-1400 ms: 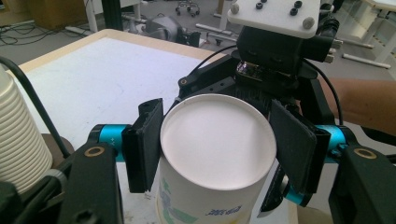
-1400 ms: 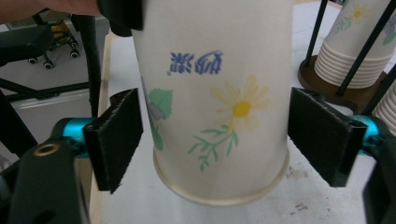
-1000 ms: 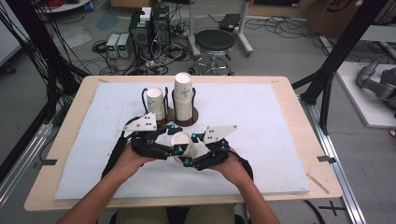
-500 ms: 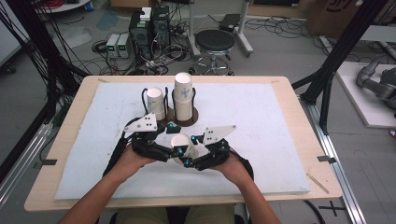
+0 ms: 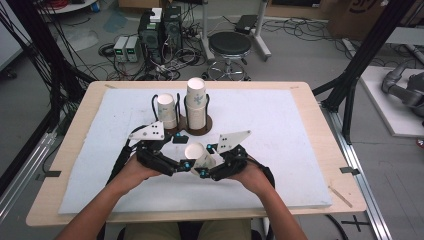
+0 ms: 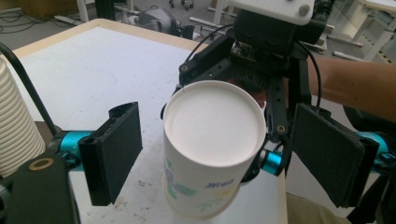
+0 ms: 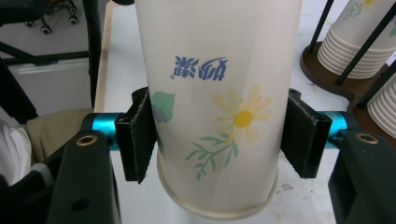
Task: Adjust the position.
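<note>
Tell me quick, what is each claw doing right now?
Left gripper: open, jaws just opened, clear of the paper cup.
Right gripper: closed on the paper cup.

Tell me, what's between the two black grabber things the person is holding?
A white paper cup with a daisy print, upside down, seen in the high view. The right gripper squeezes it; the left gripper has just been opening, its jaws apart from the cup.

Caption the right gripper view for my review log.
Right claw clamps an upside-down daisy-print paper cup beside stacked cups on a wooden holder.
</note>
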Tool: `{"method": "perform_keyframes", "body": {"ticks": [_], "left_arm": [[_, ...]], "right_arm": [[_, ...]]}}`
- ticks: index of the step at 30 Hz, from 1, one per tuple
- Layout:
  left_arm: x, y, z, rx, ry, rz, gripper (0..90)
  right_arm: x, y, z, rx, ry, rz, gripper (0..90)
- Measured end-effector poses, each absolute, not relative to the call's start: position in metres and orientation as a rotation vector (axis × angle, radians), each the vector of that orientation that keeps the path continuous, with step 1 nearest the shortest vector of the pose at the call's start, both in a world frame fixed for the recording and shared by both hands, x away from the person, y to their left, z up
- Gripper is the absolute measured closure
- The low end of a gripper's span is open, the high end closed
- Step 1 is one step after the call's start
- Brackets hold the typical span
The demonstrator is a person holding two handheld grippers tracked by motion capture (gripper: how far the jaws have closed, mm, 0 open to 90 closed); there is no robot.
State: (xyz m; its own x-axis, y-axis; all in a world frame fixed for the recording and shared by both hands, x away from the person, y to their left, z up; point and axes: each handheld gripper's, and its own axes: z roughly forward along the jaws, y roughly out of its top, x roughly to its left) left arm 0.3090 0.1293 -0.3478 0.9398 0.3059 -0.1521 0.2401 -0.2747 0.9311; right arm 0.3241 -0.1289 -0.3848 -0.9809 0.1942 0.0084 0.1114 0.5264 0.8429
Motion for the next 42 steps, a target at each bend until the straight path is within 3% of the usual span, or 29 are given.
{"method": "perform_keyframes", "body": {"ticks": [42], "left_arm": [[0.317, 0.127, -0.341, 2.06, 0.331, 0.019, 19.1]], "right_arm": [[0.335, -0.094, -0.337, -0.077, 2.932, 0.813, 35.8]]}}
